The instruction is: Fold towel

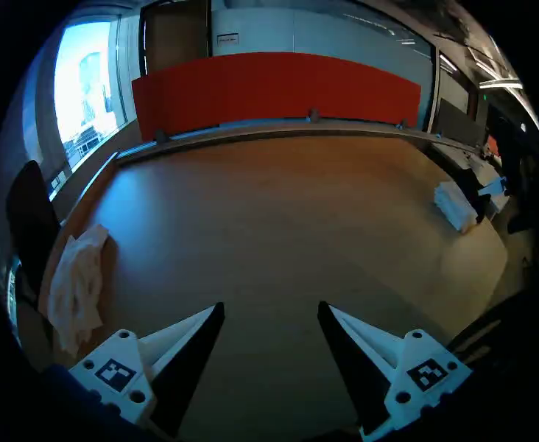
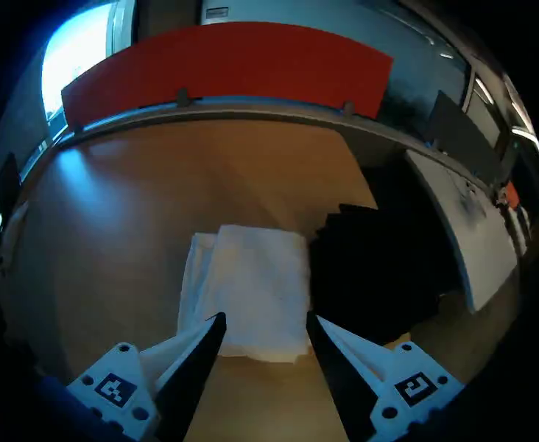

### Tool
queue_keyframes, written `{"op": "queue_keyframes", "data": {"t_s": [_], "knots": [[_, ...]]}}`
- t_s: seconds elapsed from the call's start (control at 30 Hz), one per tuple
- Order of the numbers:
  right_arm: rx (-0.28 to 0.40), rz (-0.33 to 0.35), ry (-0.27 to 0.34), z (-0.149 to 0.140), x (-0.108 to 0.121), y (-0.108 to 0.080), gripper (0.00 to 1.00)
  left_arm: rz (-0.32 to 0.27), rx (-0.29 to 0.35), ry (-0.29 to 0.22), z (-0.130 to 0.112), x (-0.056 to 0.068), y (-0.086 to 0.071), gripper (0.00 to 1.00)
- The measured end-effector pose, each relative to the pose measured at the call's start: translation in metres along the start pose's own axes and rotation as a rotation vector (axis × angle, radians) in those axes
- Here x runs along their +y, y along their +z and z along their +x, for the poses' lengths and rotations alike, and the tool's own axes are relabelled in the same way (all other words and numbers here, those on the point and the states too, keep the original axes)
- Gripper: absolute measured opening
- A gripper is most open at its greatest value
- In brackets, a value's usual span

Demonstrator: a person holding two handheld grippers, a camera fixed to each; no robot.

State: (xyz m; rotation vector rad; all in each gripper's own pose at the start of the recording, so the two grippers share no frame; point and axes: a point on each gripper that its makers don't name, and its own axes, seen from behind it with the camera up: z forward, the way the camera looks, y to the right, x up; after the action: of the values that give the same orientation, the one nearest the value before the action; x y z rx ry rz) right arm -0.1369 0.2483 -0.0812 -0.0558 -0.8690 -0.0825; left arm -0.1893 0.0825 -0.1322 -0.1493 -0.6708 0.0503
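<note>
Hovering over the folded towel (image 2: 247, 287) on the bench (image 2: 115, 221), your right gripper (image 2: 263, 331) has its fingers wide and empty. Your left gripper (image 1: 271, 317) is spread equally wide.

Folded towel (image 2: 249, 291): white, folded into a flat, layered rectangle, with a lower layer projecting along its left side. It lies flat on the wooden tabletop (image 2: 115, 221), at the centre of the right gripper view.

Second folded towel (image 1: 453, 206): white, compact, at the right centre of the left gripper view. Whether it is the same item cannot be determined.

Crumpled towel (image 1: 78, 283): white, unfolded and bunched, draped over the tabletop edge at lower left.
</note>
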Motion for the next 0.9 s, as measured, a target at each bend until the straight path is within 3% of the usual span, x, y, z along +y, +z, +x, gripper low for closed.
{"op": "queue_keyframes", "data": {"t_s": [0.3, 0.9], "knots": [[0.143, -0.033, 0.001, 0.033, -0.011, -0.011, 0.84, -0.005, 0.015, -0.021, 0.011, -0.001, 0.001, 0.94], [0.528, -0.054, 0.079, 0.118, -0.035, -0.051, 0.84, 0.002, 0.037, -0.044, 0.02, -0.005, 0.001, 0.94]]}}
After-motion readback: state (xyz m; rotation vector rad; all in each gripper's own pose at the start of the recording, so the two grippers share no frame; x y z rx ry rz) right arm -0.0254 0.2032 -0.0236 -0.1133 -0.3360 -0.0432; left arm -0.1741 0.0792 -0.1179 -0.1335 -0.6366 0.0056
